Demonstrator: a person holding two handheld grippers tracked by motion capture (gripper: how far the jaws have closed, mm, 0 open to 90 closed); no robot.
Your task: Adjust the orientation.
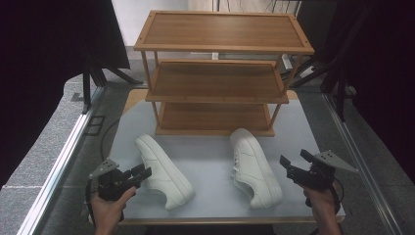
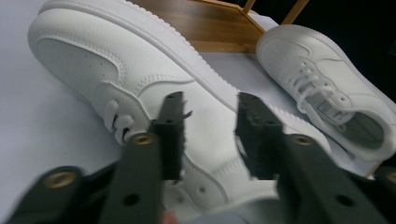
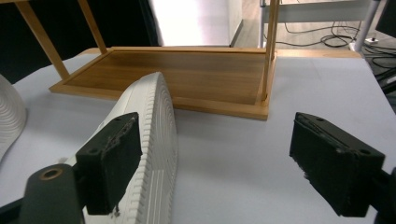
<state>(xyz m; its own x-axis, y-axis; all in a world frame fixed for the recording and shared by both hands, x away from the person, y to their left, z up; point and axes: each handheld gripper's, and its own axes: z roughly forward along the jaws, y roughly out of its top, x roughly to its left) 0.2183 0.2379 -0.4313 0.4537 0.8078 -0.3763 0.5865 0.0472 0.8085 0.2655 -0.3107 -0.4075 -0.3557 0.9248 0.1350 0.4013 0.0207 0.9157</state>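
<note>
- The left claw (image 1: pixel 142 174), at the lower left of the high view, stands open to a middling gap and holds nothing; its jaws point at the side of the left shoe (image 1: pixel 162 170), which lies tilted on the tabletop (image 1: pixel 210 161) with its toe toward the upper left of the frame
- In the left gripper view the jaws straddle the shoe's white upper near the laces (image 2: pixel 116 123), close to it; whether a pad already touches cannot be told
- The right claw (image 1: pixel 295 164), at the lower right of the high view, is spread wide and empty; it sits just beside the sole edge of the right shoe (image 1: pixel 254 166), apart from it
- The wooden rack (image 1: pixel 220 73) stands beyond both shoes at the top centre, all three shelves bare; its bottom shelf (image 3: pixel 177 77) is nearest the toes
- Judged step: taking hold of each shoe to lift it toward the rack; to do it well, the left claw should close over the collar or side wall at mid-length so the shoe does not swing; the right claw needs to turn in over the upper rather than pinch the ribbed sole (image 3: pixel 159 154)
- Both hands grip the handles from below, forearms coming in from the bottom edge; the left hand (image 1: pixel 110 208) angles inward to the right, the right hand (image 1: pixel 323 203) inward to the left
</note>
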